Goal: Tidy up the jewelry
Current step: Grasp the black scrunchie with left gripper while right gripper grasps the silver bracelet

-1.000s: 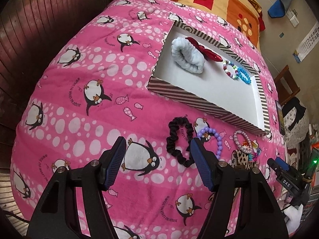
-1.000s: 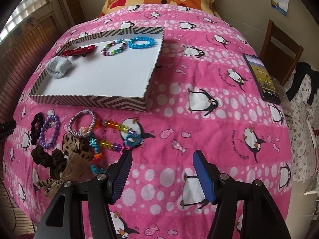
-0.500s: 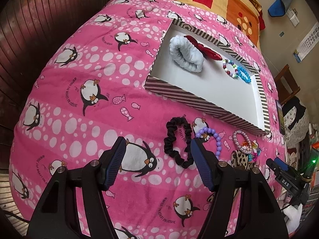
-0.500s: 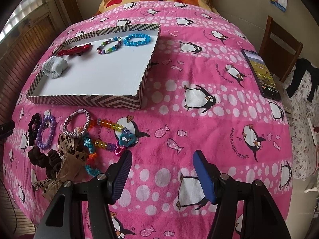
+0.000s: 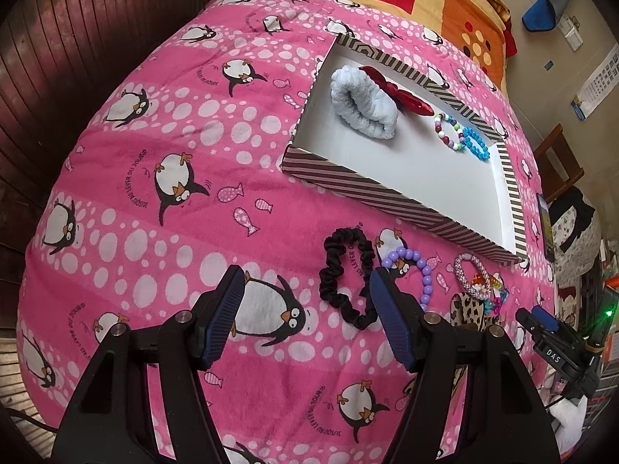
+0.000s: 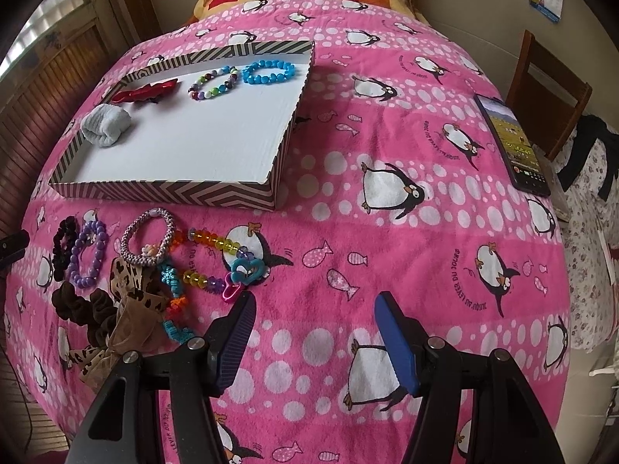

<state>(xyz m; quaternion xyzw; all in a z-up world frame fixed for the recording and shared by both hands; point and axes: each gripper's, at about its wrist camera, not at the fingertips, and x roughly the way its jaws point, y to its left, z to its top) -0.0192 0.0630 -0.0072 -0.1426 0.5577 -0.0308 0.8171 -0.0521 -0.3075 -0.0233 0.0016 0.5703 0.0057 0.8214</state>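
Bed with pink penguin blanket (image 6: 445,147) | striped tray (image 6: 166,192) upper left of right-wrist frame, holding blue bracelet (image 6: 269,71), multicolour bracelet (image 6: 213,83), red bow (image 6: 145,91), white scrunchie (image 6: 105,124) | loose jewelry below tray: black scrunchie (image 5: 346,274), purple bracelet (image 5: 412,270) | left hand-held gripper (image 5: 305,295) wide, empty, right finger beside black scrunchie | right hand-held gripper (image 6: 315,319) wide, empty.

Left tongs (image 5: 305,301): black angular frames, ribbed dark-blue pads, silver screw heads on the knuckles. Right tongs (image 6: 315,328) match, one pad a brighter blue, black frames below.
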